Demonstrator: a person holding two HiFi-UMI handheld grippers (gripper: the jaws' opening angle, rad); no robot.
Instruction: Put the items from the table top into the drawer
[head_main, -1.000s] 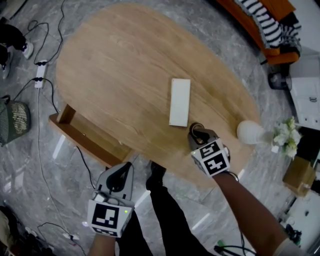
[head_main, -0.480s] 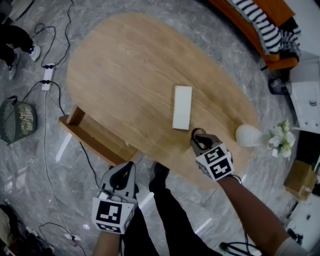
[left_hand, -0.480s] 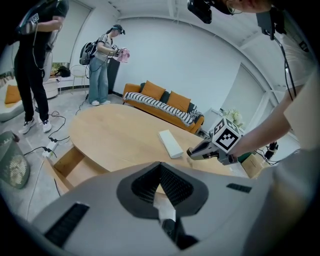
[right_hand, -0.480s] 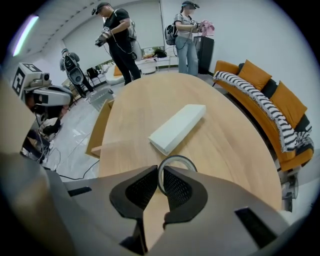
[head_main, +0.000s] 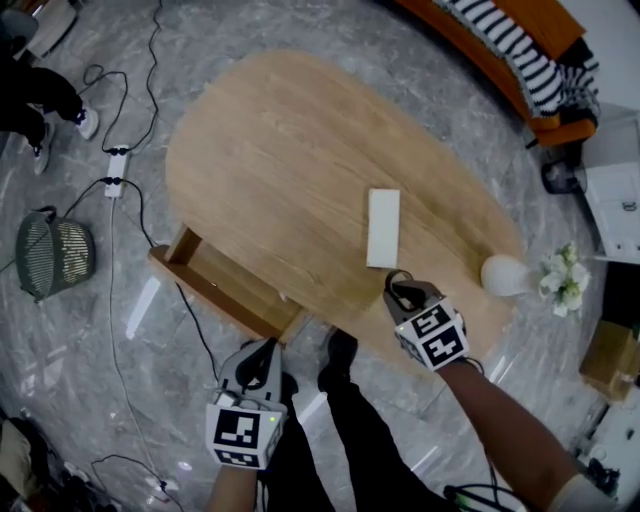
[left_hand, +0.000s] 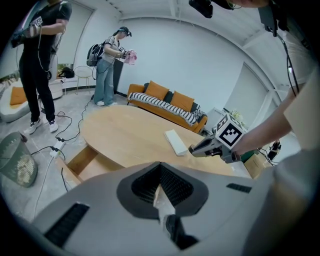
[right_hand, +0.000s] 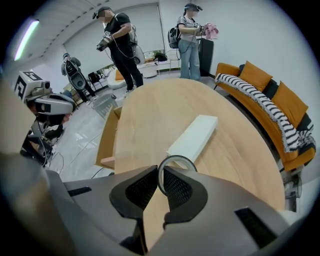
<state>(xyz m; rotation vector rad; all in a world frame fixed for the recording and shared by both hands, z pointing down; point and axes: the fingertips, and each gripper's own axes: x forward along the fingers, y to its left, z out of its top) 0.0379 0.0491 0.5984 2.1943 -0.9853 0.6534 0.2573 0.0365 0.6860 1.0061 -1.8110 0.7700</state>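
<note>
My right gripper is shut on a thin dark-rimmed tape ring, held on edge just above the near edge of the oval wooden table. A long white box lies flat on the table just beyond the ring, and in the right gripper view the box shows right behind it. The open wooden drawer juts out from under the table's left near side. My left gripper hangs over the floor in front of the drawer. Its jaws are together with nothing held.
A white vase with pale flowers stands at the table's right end. An orange sofa lies beyond the table. Cables, a power strip and a wire basket are on the floor at left. Two people stand further off.
The right gripper has lifted slightly with the ring still pinched. The left gripper has shifted a little over the floor. The head view has swung, so the table sits further right.
</note>
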